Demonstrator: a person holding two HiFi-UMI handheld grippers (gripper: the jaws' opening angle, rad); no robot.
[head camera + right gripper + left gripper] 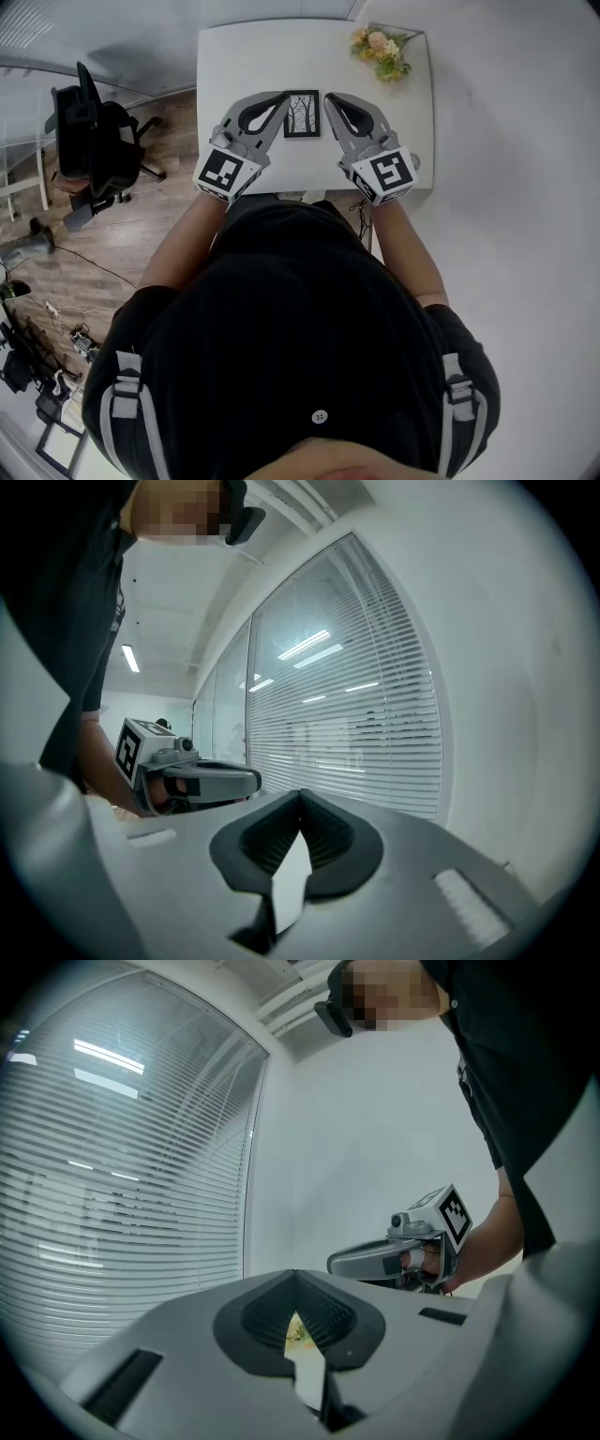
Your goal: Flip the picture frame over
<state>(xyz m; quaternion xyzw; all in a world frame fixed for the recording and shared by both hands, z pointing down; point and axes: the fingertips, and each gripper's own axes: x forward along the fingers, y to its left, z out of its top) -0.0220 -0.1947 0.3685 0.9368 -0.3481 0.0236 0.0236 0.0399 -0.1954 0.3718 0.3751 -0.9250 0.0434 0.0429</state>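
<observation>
Lying flat and face up on the white tabletop, the picture frame is a small black rectangle in portrait orientation, enclosing a black-and-white image of bare trees. It sits near the tabletop's near edge, between the tips of both tools.

Count, near to far:
- Two tools: the left hand-held gripper and the right hand-held gripper. Each is clenched with nothing between its jaws, and each tip is just beside an upper corner of the frame; contact cannot be confirmed.
- One frame.
- One bunch of flowers at the far right corner.
- One office chair on the floor, well apart.

Only the head view shows the frame and chair. Each gripper view shows the opposite tool and window blinds instead.
</observation>
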